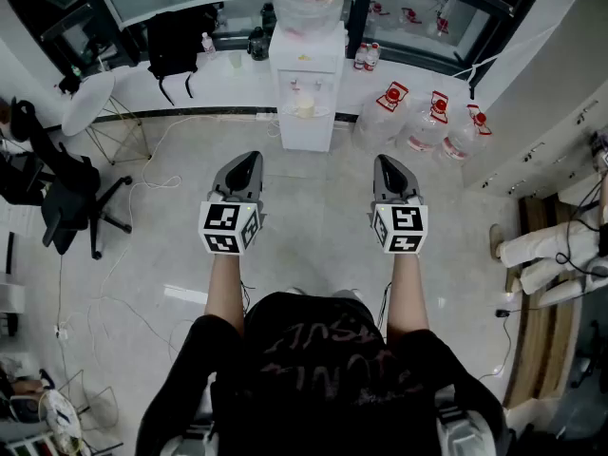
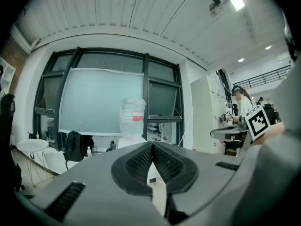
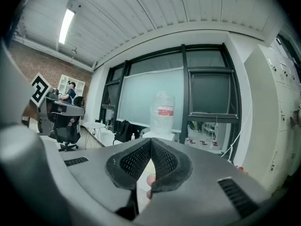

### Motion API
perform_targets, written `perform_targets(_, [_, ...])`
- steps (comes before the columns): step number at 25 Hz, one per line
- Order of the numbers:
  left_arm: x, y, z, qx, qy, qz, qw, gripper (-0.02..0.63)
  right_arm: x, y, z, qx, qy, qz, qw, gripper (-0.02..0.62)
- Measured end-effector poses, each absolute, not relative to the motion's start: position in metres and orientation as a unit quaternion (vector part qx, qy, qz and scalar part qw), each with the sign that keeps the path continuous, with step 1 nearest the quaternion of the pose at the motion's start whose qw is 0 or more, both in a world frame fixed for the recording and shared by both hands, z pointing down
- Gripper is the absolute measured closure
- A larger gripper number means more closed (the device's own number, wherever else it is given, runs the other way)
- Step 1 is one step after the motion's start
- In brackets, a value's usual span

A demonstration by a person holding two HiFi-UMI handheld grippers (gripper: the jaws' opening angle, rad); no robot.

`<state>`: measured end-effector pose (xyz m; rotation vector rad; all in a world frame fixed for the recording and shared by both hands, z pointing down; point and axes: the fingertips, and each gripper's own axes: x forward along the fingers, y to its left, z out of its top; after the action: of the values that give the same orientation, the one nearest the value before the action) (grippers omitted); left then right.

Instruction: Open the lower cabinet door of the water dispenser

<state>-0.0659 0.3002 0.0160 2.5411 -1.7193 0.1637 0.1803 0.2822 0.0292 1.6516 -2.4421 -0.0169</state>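
Holding left claw [image 1: 249, 160] and right claw [image 1: 385, 161] pinched fully together with nothing between them, both hovering well apart from the water dispenser [image 1: 306, 74] at far centre. Its lower cabinet door [image 1: 306, 131] is looking closed. Likely risks: a claw going in shut could skid off the door edge, and the spare bottles [image 1: 427, 122] just right could get knocked. Pale tiled floor [image 1: 313, 217], loose cables [image 1: 142, 188], big window [image 2: 101, 100] behind.
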Motion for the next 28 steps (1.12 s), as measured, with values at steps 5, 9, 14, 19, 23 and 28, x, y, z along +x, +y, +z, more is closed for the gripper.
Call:
perform_targets(5, [-0.068, 0.299, 0.017, 0.828, -0.556, 0.054, 0.036, 0.597, 0.176, 0.282, 0.031, 0.559, -0.823, -0.008, 0.101, 0.583])
perform_targets(9, [-0.071, 0.299, 0.017, 0.830, -0.554, 0.055, 0.036, 0.597, 0.171, 0.281, 0.029, 0.559, -0.823, -0.009, 0.101, 0.583])
perform_targets(14, [-0.071, 0.301, 0.016, 0.831, -0.553, 0.052, 0.034, 0.595, 0.169, 0.285, 0.029, 0.556, -0.825, -0.012, 0.096, 0.583])
perform_targets(19, [-0.074, 0.308, 0.024, 0.836, -0.545, 0.058, 0.037, 0.597, 0.159, 0.293, 0.034, 0.552, -0.827, -0.013, 0.101, 0.583])
perform_targets(23, [-0.079, 0.309, 0.032, 0.836, -0.543, 0.060, 0.047, 0.597, 0.155, 0.294, 0.042, 0.550, -0.827, -0.009, 0.112, 0.583])
perform_targets(28, [-0.084, 0.299, 0.042, 0.836, -0.543, 0.060, 0.057, 0.597, 0.153, 0.286, 0.051, 0.552, -0.825, -0.003, 0.120, 0.583])
